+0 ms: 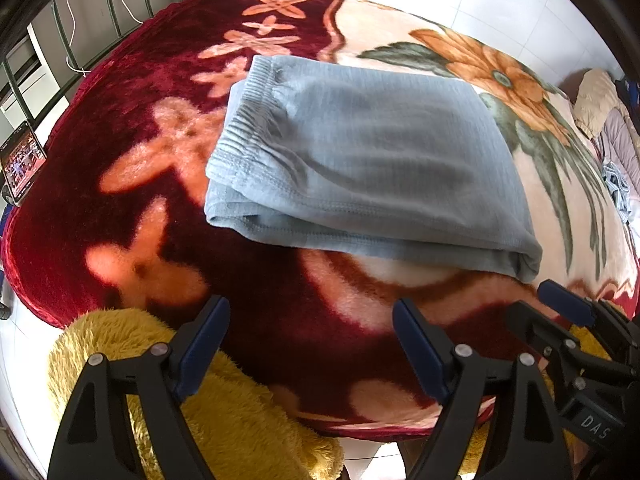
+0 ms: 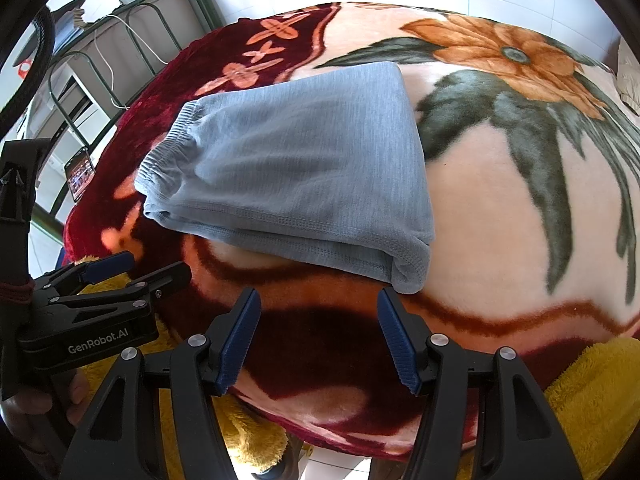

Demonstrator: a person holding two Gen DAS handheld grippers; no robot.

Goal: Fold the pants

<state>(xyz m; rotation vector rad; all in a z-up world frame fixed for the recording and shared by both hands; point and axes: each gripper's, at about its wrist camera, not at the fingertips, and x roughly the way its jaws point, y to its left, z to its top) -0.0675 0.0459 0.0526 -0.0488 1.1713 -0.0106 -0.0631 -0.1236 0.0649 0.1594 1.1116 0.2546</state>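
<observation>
Light blue-grey pants lie folded into a compact stack on a floral blanket, the elastic waistband at the left end and the fold at the near right corner. My left gripper hovers open above the blanket's near edge, short of the pants, with nothing between its fingers. To its right, my right gripper also stands open and empty, its tips just in front of the stack's near right corner. Each gripper shows in the other's view: the right gripper, the left gripper.
The dark red and cream floral blanket covers the surface. A yellow fluffy cloth hangs below its near edge. A lit phone stands at the left edge by a green metal rack. Other garments lie far right.
</observation>
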